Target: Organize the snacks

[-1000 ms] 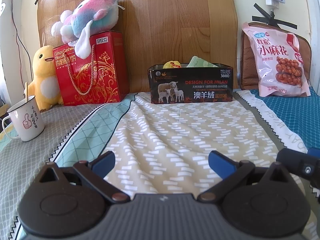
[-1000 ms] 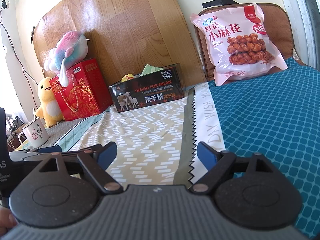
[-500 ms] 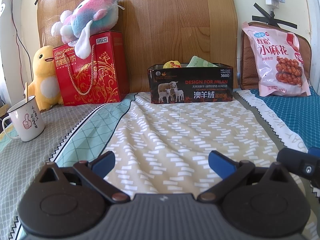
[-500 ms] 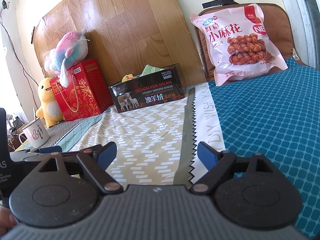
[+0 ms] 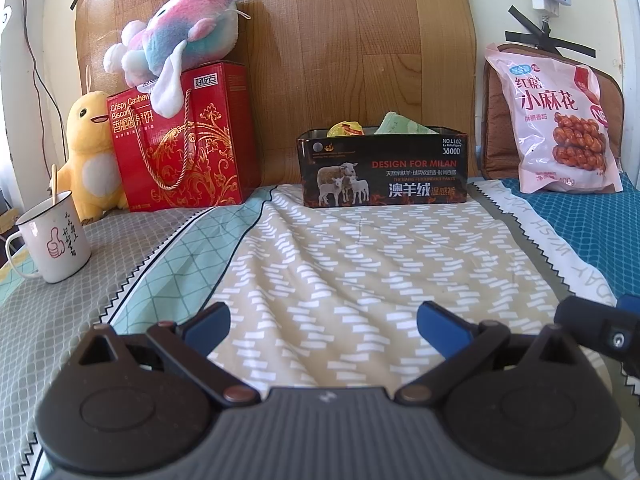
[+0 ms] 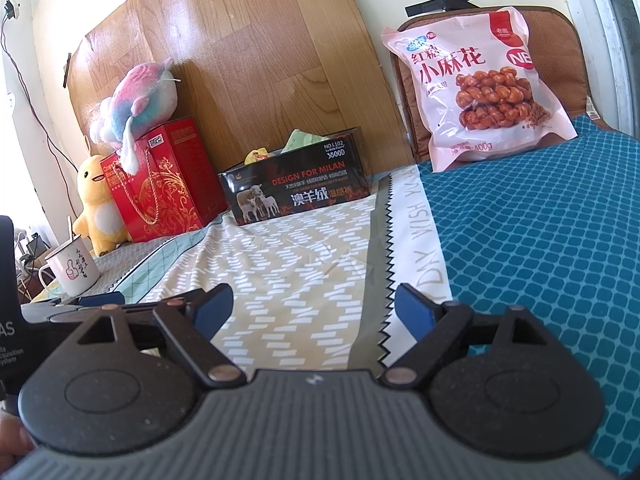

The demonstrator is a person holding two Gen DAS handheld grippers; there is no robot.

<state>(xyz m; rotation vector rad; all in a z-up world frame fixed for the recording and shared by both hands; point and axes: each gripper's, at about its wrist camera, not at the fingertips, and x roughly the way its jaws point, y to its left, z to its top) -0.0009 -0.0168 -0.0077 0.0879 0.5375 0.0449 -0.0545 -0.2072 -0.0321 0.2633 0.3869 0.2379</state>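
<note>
The left gripper (image 5: 324,320) stood with its jaws spread wide and nothing between them, hovering over the beige patterned sheet (image 5: 360,264). The right gripper (image 6: 314,306) was likewise released and empty, over the seam where the beige sheet met a white lettered strip (image 6: 420,240).

Ahead of both, at the far edge of the bed, a black box (image 5: 384,168) sat open against a wooden board (image 5: 360,40), with a yellow packet (image 5: 346,129) and a green packet (image 5: 400,124) sticking out of its top. To its right, well apart, a pink snack bag (image 6: 480,88) leaned upright on a brown cushion (image 6: 560,40), its foot on the teal cover (image 6: 540,240).

Left of the box stood a red gift bag (image 5: 184,140) with a pastel plush (image 5: 184,36) on top, a yellow plush (image 5: 88,152) beside it, and nearer, a white mug (image 5: 54,236) with a stick in it.
</note>
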